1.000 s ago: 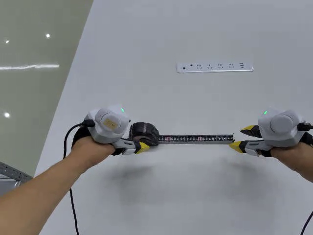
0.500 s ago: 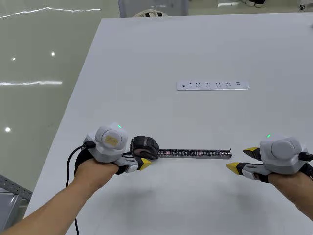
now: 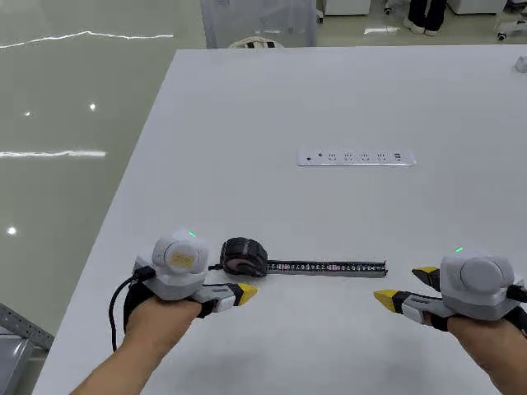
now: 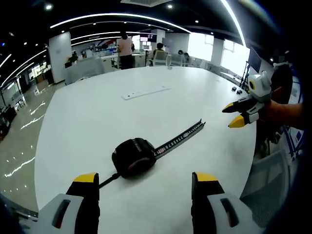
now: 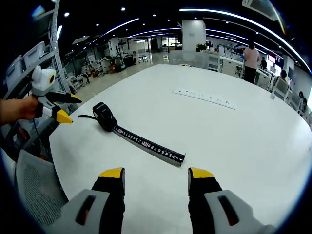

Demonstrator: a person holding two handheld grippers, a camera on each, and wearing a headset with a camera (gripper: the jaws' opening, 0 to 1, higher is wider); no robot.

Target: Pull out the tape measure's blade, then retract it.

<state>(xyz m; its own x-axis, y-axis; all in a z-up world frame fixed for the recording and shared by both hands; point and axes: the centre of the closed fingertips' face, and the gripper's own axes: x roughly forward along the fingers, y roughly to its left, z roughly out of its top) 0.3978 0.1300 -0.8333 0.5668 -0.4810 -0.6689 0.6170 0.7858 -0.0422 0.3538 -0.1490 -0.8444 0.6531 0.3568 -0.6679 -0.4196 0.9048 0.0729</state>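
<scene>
While the blade lies out: retraction looks like the step in hand. The black round tape measure case (image 3: pixel 244 256) rests on the table, with its dark numbered blade (image 3: pixel 329 267) drawn straight out to the right.
Left gripper (image 4: pixel 146 181): 2 yellow-tipped jaws spread wide, holding nothing, just short of the case.
Right gripper (image 5: pixel 156 174): 2 jaws likewise apart and empty, near the blade's free end but not touching it.
Doing it well: I judge the left should clamp the case squarely and firmly before any lock is freed. The right should pinch the blade near its end and walk it back, so the spring cannot whip it or skid the case.
Risk: a thin blade lying flat gives little to grip.
Surface: smooth matt white tabletop (image 3: pixel 247 123), slippery by the look. A white power strip (image 3: pixel 356 157) lies well apart from the tape.
Room: open office with a glossy floor (image 3: pixel 74 99) and ceiling light strips; people stand far off.
</scene>
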